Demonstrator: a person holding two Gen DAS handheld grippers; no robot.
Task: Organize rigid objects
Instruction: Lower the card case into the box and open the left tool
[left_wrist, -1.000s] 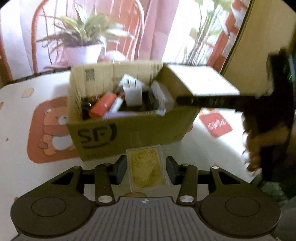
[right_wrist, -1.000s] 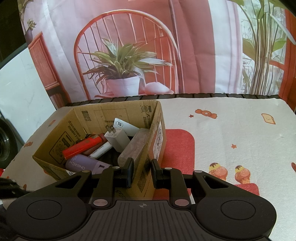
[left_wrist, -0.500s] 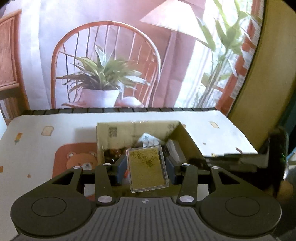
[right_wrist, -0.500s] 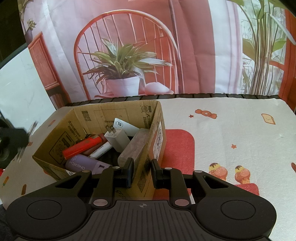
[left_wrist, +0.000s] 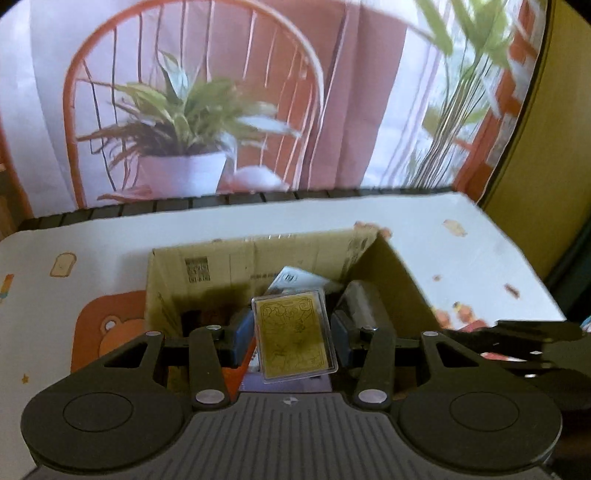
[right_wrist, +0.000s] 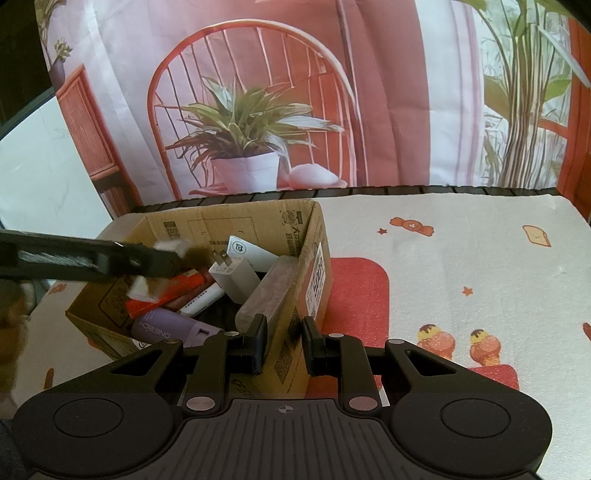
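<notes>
Left gripper (left_wrist: 293, 334), seen from its own camera: jaws partly apart, pads pressed on the two long edges of a gold card in a clear case (left_wrist: 294, 335), held upright and slightly tilted. Card poised above the open top of a cardboard box (left_wrist: 236, 258), over the box's near half. Box on a white tablecloth (left_wrist: 110, 236) printed with a bear, toast and sweets.

Right gripper (right_wrist: 282, 345), seen from its own camera: jaws nearly closed, clamped on the right-hand wall of the cardboard box (right_wrist: 291, 332) near its front corner, one finger (right_wrist: 255, 343) inside the box and the other outside. Inside finger just beside a translucent grey block (right_wrist: 266, 291) that leans against that same wall.

Contents of the box, right-wrist view: a white wall plug (right_wrist: 236, 275) with prongs up, a white packet (right_wrist: 255, 253) behind it, a red tube (right_wrist: 173, 293), a white pen-like stick (right_wrist: 203, 301) and a lilac cylinder (right_wrist: 166, 328) lying along the near wall.

Left gripper (right_wrist: 162, 258) also in the right-wrist view as a dark bar entering from the left over the box; motion-blurred, so the held card probably the pale smear at its tip.

Background, both views: printed backdrop (right_wrist: 388, 92) with a red chair, potted plant and curtains.
</notes>
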